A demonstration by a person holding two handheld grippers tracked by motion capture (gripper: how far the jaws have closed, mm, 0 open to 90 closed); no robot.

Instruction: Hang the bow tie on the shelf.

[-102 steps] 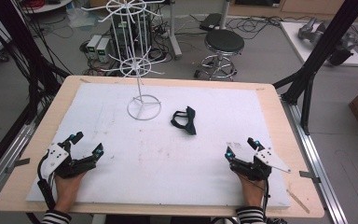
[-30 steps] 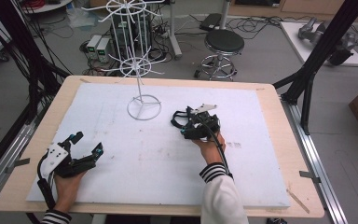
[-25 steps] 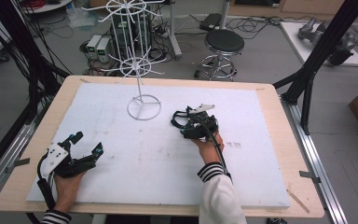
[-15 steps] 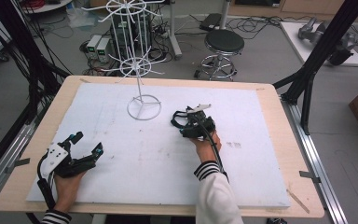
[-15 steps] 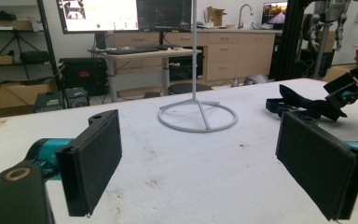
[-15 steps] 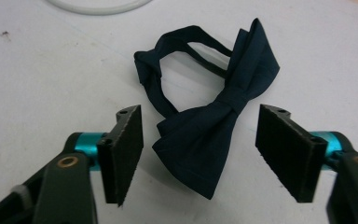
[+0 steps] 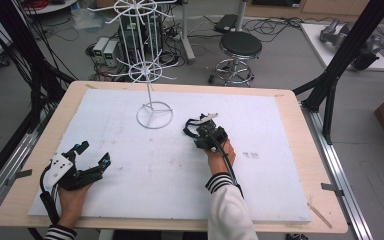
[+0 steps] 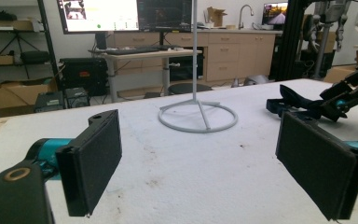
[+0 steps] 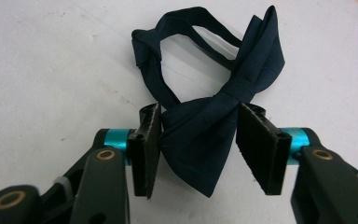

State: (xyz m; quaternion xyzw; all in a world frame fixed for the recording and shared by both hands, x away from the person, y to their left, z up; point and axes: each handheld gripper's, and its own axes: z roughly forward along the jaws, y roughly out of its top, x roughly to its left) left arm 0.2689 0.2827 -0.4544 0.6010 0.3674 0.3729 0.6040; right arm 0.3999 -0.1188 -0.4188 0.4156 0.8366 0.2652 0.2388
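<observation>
Around the light wooden table (image 7: 45, 145) topped with a white foam sheet (image 7: 260, 165) spreads a grey floor. Just beyond the table's far edge stands a round black stool on a chrome base (image 7: 240, 47), with a tangle of black cables (image 7: 275, 22) behind it. Black metal frame struts (image 7: 347, 50) rise at the table's far right corner. Farther beyond the table, a desk (image 8: 144, 51) carries two lit monitors (image 8: 98, 14), and beige wooden cabinets (image 8: 233, 53) line the pale wall.
</observation>
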